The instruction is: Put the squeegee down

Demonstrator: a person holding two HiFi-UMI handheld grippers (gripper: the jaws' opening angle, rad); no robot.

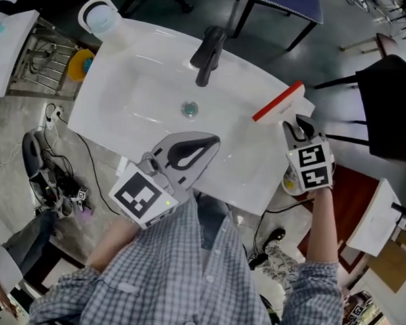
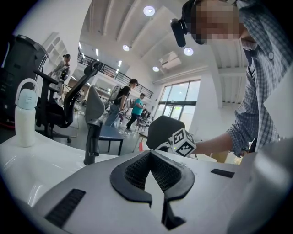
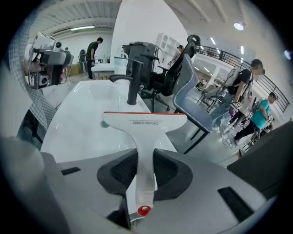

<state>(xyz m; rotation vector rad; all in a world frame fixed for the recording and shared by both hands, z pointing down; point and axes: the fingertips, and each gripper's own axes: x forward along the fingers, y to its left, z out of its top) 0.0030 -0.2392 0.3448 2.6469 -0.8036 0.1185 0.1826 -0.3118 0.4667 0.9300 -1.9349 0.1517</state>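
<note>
The squeegee (image 1: 279, 103) is white with a red blade edge. Its handle runs back between the jaws of my right gripper (image 1: 297, 130), which is shut on it. The blade is at the right rim of the white sink (image 1: 126, 73); whether it touches I cannot tell. In the right gripper view the squeegee (image 3: 144, 122) points away from my right gripper (image 3: 145, 153) toward the black faucet (image 3: 132, 82). My left gripper (image 1: 211, 142) hovers over the sink's front edge, shut, with nothing in it. In the left gripper view its tips (image 2: 149, 155) meet, with the faucet (image 2: 91, 132) beyond.
A black faucet (image 1: 207, 53) and a drain (image 1: 189, 109) sit mid-basin. A white jug (image 1: 99, 16) stands at the back left corner. A black chair (image 1: 389, 107) is to the right, a blue table (image 1: 282, 3) behind, cables (image 1: 46, 170) on the floor at left.
</note>
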